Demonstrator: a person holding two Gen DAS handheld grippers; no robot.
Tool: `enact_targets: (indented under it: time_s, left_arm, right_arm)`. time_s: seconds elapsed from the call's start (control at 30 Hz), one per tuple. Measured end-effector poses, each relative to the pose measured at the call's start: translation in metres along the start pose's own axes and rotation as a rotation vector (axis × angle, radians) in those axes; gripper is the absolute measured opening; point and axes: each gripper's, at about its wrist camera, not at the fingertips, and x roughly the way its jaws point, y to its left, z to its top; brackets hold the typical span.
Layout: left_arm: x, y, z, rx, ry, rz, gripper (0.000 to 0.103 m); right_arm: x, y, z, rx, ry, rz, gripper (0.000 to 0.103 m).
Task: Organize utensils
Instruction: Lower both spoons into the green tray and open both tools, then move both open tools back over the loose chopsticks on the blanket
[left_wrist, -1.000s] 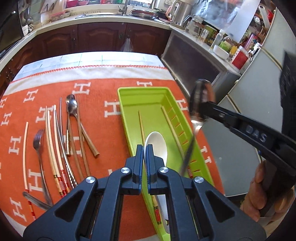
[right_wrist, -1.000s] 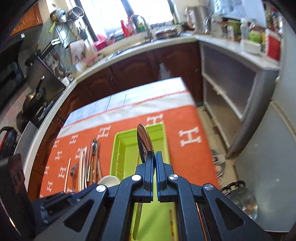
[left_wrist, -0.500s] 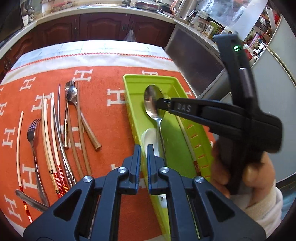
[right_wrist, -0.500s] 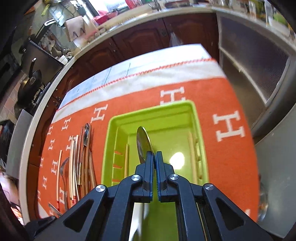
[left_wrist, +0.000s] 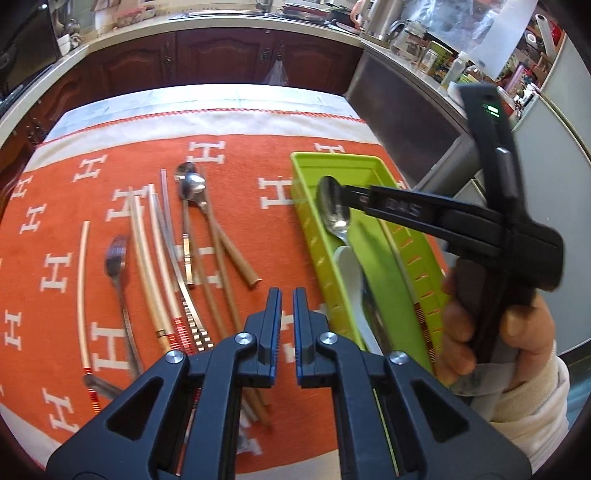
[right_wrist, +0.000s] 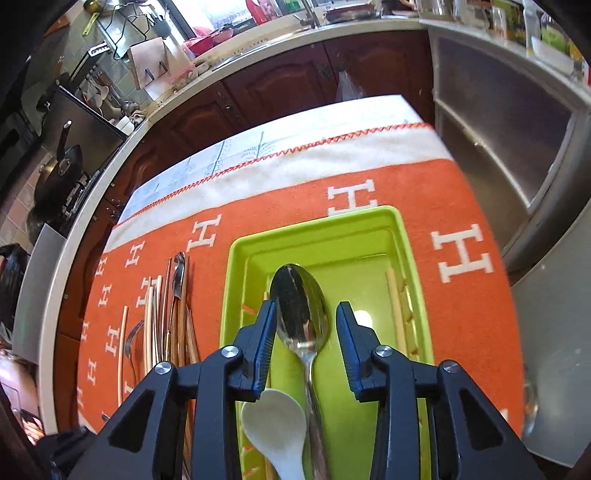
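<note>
A lime-green tray (left_wrist: 334, 158) (right_wrist: 317, 229) sits on the orange cloth at the right. A metal spoon (right_wrist: 301, 310) (left_wrist: 332, 212) lies in it, next to a white ceramic spoon (right_wrist: 275, 424) (left_wrist: 349, 266) and chopsticks (right_wrist: 395, 310). My right gripper (right_wrist: 306, 325) (left_wrist: 347, 195) is open over the tray, its jaws either side of the metal spoon's bowl. My left gripper (left_wrist: 287, 299) hovers over the cloth left of the tray, jaws slightly apart and empty. Loose chopsticks (left_wrist: 147, 254), spoons (left_wrist: 190, 184) and a fork (left_wrist: 116, 254) lie on the cloth further left.
The table's right edge runs close beside the tray, with a grey cabinet (right_wrist: 498, 122) beyond it. A kitchen counter (left_wrist: 221, 22) with dark wood cupboards lies behind the table. A white strip of cloth (left_wrist: 207, 123) borders the far side.
My right gripper carried the metal spoon down into the tray and opened, letting it go. My left gripper moved left, off the tray, and its jaws parted slightly.
</note>
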Motion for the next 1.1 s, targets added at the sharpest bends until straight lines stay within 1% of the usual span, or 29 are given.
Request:
enact_targets:
  time_s: [0.17, 0.33, 0.47, 0.57, 0.77, 0.97, 1.1]
  left_arm:
    - [-0.012, 0.013, -0.003, -0.012, -0.002, 0.036, 0.002]
    - [-0.028, 0.026, -0.009, -0.022, -0.015, 0.072, 0.002]
    - [-0.045, 0.037, -0.016, -0.034, -0.026, 0.096, 0.002]
    - [-0.060, 0.045, -0.024, -0.036, -0.040, 0.128, 0.002]
    - [-0.085, 0.073, -0.042, -0.067, -0.063, 0.175, 0.003]
    - [-0.094, 0.102, -0.051, -0.130, -0.065, 0.201, 0.003]
    - [-0.094, 0.127, -0.054, -0.181, -0.070, 0.213, 0.003]
  right_arm:
    - [-0.031, 0.008, -0.017, -0.009, -0.016, -0.007, 0.034]
    - [-0.058, 0.026, -0.037, -0.046, -0.023, -0.009, 0.034]
    - [-0.079, 0.047, -0.058, -0.080, -0.025, 0.009, 0.034]
    - [-0.087, 0.061, -0.071, -0.089, -0.016, 0.035, 0.034]
    - [-0.095, 0.092, -0.091, -0.129, 0.003, 0.063, 0.034]
    - [-0.088, 0.117, -0.107, -0.169, 0.040, 0.078, 0.034]
    - [-0.078, 0.128, -0.114, -0.192, 0.066, 0.070, 0.034]
